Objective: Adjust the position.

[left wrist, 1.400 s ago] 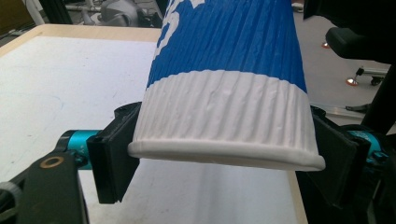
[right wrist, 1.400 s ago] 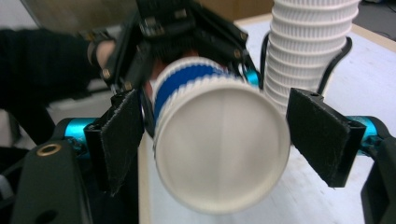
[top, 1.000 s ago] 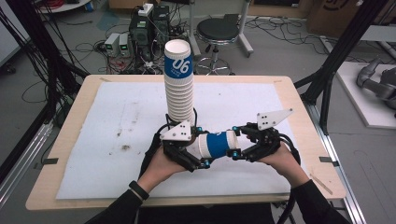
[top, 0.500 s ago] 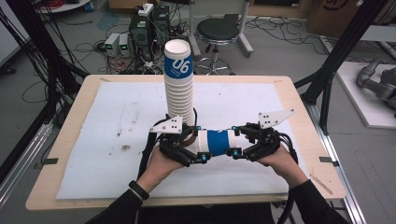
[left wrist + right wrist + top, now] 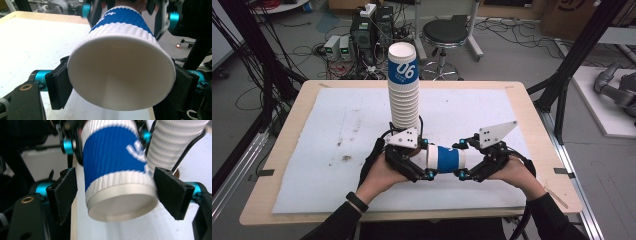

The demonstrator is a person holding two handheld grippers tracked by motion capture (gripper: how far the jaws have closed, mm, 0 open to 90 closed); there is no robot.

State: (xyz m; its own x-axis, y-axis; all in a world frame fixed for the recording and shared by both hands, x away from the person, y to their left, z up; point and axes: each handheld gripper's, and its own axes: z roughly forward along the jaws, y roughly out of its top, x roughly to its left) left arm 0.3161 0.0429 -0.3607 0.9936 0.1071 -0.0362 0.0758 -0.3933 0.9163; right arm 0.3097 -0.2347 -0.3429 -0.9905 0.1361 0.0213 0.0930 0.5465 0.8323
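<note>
two sets of jaws meet on one cup (image 5: 446, 159): my left gripper (image 5: 120, 82) has just been closing and clamps its rim end, while my right gripper (image 5: 116, 195) has just been opening, pads off the base, so this looks like a handover. the cup lies sideways above the table (image 5: 337, 125), ribbed, blue-banded, white inside, near the stack (image 5: 404, 87).

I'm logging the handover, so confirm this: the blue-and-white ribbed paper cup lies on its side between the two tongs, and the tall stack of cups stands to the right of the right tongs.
Not quite. The blue-and-white ribbed paper cup does lie sideways between the left tongs and right tongs, but the tall stack of white ribbed cups stands behind the left tongs, as the high view shows.
</note>
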